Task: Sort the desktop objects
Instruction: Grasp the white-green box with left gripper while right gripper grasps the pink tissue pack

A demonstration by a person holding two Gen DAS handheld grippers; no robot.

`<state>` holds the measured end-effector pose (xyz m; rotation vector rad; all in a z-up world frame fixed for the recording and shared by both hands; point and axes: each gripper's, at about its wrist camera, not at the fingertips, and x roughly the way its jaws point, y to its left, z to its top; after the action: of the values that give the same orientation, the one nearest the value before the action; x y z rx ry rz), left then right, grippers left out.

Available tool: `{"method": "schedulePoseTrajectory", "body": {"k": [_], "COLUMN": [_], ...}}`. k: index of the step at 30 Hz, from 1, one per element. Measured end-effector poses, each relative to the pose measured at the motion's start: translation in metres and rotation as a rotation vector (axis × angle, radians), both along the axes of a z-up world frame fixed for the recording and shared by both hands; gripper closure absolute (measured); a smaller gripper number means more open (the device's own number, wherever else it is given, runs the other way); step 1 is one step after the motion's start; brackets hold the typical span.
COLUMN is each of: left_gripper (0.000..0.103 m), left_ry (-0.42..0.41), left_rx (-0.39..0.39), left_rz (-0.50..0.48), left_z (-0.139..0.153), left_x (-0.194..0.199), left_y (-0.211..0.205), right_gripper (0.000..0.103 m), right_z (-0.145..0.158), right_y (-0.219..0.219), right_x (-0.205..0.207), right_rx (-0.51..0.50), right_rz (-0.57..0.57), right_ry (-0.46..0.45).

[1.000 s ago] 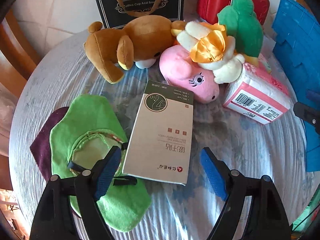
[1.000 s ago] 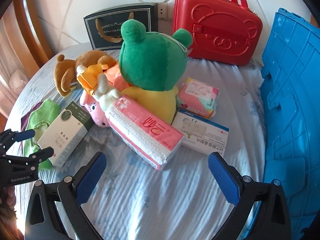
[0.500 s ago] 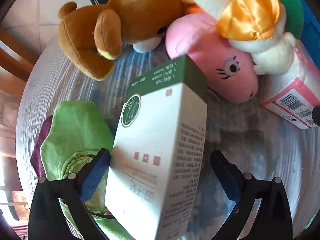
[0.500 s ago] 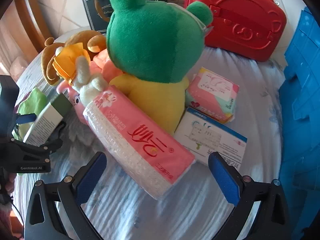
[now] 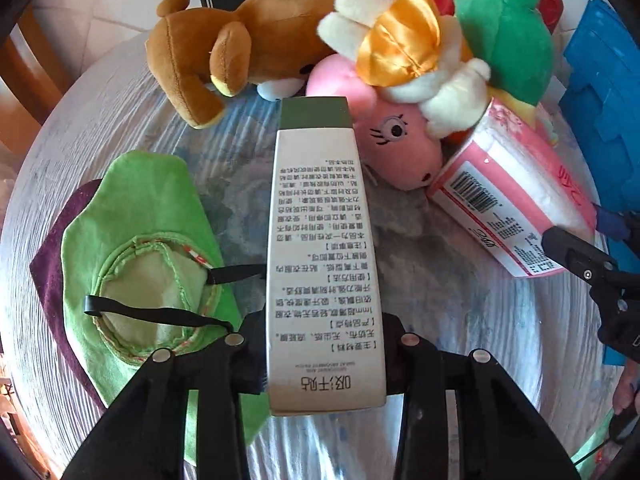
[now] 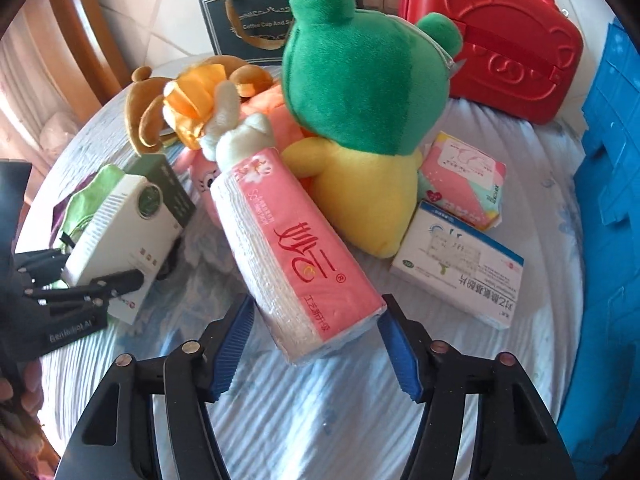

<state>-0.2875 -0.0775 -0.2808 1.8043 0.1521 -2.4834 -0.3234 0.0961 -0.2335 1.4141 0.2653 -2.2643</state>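
Left gripper (image 5: 326, 364): jaws closing, pads against both sides of white-and-green box (image 5: 324, 264), gripped at its near end.
Right gripper (image 6: 316, 344): jaws closing around the near end of pink tissue pack (image 6: 296, 252); pad contact unclear.
Box surroundings: green cloth (image 5: 132, 240) lies just left on the table (image 5: 480, 340); pink plush (image 5: 380, 136) sits at the box's far end.
Pack surroundings: white bunny plush (image 6: 236, 128) rests on its far end; green frog plush (image 6: 360, 80) leans just behind; medicine box (image 6: 460, 264) lies to the right.
Farther back: red case (image 6: 500, 48), blue crate (image 6: 612, 200).
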Motion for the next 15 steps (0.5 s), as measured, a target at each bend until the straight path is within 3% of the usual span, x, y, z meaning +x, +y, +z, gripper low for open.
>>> {"method": "schedulePoseTrajectory", "body": {"k": [1, 3, 5, 15], "left_gripper": [0.068, 0.069, 0.069, 0.069], "left_ry": [0.004, 0.014, 0.028, 0.17], "left_rx": [-0.003, -0.003, -0.007, -0.025], "left_rz": [-0.01, -0.02, -0.031, -0.049], "left_z": [0.001, 0.003, 0.007, 0.062], "left_x": [0.002, 0.005, 0.009, 0.041], "left_y": [0.004, 0.008, 0.011, 0.013], "right_gripper": [0.023, 0.022, 0.043, 0.052], "right_z": [0.0, -0.002, -0.003, 0.047], "right_y": [-0.002, -0.007, -0.012, -0.013], "right_x": [0.0, 0.0, 0.002, 0.044], "right_rx": [-0.007, 0.011, 0.051, 0.015], "right_rz": [0.004, -0.001, -0.011, -0.015], "right_ry": [0.008, 0.024, 0.047, 0.159]}}
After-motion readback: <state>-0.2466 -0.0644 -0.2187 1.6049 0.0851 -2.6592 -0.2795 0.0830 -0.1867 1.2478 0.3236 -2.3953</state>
